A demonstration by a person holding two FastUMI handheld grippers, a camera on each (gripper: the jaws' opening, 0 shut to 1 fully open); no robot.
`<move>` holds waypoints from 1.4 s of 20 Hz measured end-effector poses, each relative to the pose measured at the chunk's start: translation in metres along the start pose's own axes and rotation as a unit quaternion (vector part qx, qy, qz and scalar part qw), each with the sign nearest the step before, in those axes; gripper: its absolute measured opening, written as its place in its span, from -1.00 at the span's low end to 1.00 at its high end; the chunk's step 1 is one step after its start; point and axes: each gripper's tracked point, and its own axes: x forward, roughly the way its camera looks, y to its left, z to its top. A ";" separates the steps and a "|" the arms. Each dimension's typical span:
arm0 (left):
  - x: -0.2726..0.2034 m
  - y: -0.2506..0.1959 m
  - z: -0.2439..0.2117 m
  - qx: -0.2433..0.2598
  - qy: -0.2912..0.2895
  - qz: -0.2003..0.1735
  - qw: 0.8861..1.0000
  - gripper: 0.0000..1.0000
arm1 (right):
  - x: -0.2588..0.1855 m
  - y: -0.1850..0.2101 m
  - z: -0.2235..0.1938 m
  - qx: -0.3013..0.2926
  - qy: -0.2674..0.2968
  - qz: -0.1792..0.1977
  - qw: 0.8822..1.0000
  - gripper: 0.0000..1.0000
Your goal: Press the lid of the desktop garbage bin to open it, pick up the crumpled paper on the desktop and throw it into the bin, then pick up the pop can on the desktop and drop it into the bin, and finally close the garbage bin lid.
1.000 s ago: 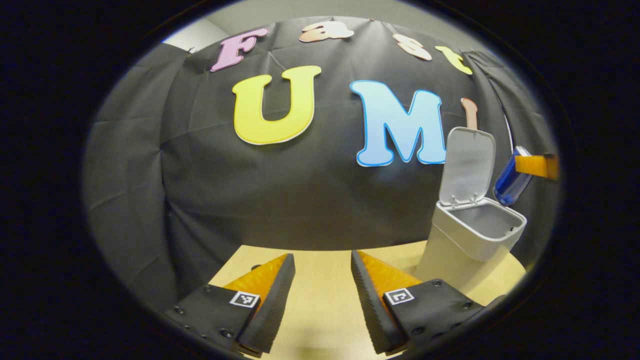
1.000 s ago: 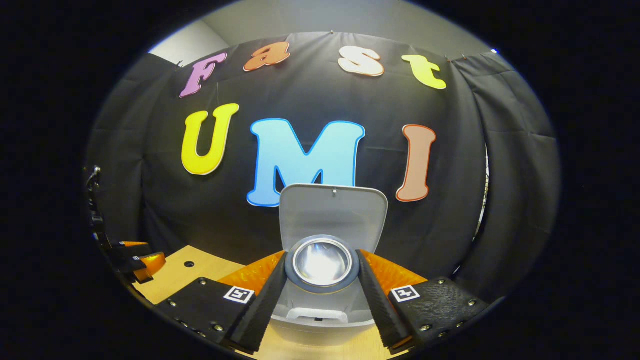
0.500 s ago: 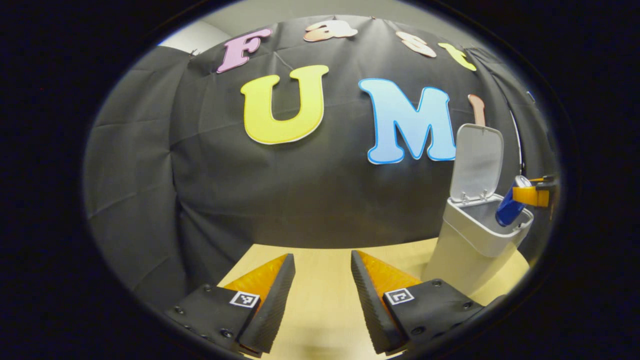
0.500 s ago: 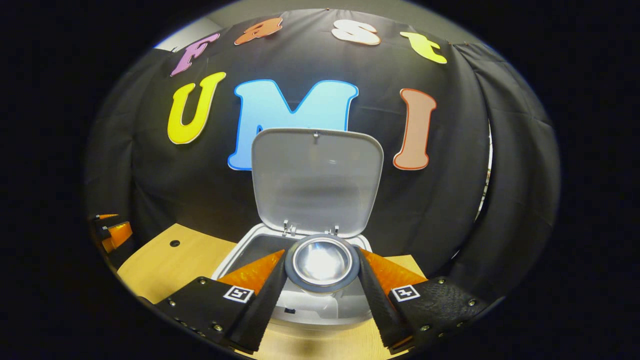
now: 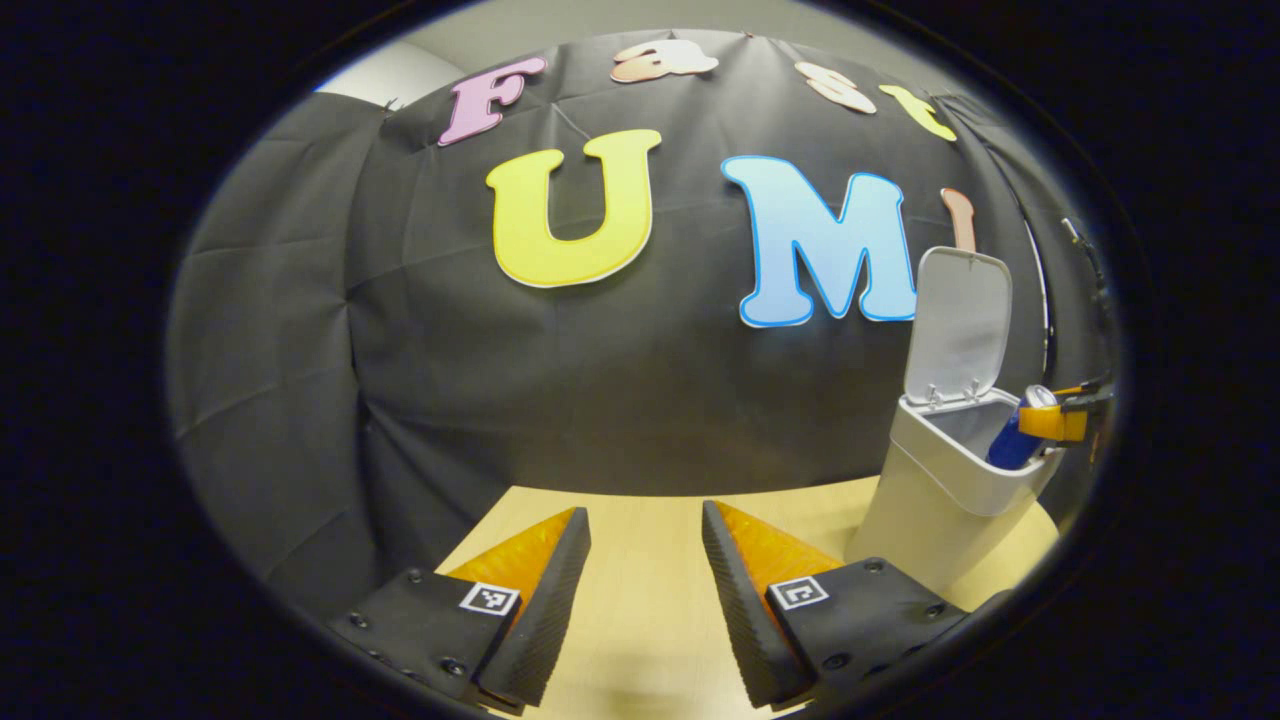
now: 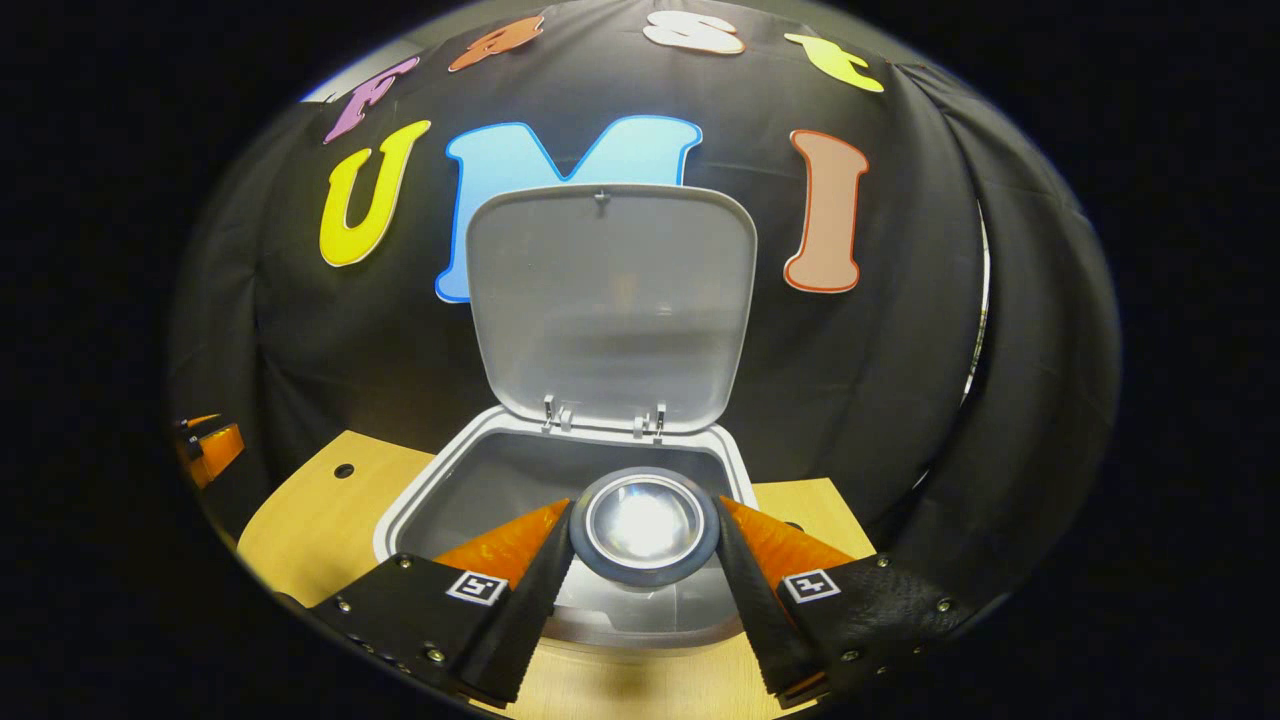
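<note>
Landmark: garbage bin [image 6: 600,610], lid [image 6: 610,300] hinged upright at its far rim. Right gripper [image 6: 645,590] is clenched on the pop can [image 6: 645,520], both fingers pressing its sides; the can's base faces the camera, over the bin's near rim. In the left gripper view the can [image 5: 1012,440] is tilted, long axis slanting, lower end already dipping inside the bin's mouth [image 5: 975,425]. Judgement: the opening lies directly ahead of and below the can, so release should drop it in. Left gripper [image 5: 645,600] is released, fingers spread, holding nothing, over the desktop [image 5: 640,520] well to the bin's left.
</note>
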 end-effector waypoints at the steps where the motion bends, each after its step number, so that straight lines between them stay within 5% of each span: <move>1: 0.000 0.000 0.000 0.000 0.000 0.000 1.000 0.52 | 0.001 0.000 -0.002 0.003 0.003 0.001 1.000 0.70; 21: -0.022 0.021 -0.024 -0.025 0.019 0.029 0.999 0.58 | 0.012 0.021 -0.014 0.013 0.029 0.031 0.999 0.70; 24: -0.022 0.018 -0.022 -0.022 0.018 0.028 0.999 0.52 | 0.012 0.023 -0.015 0.009 0.029 0.033 0.999 0.88; 28: -0.021 0.014 -0.021 -0.021 0.017 0.024 0.999 0.58 | 0.011 0.024 -0.017 0.005 0.030 0.033 0.999 0.88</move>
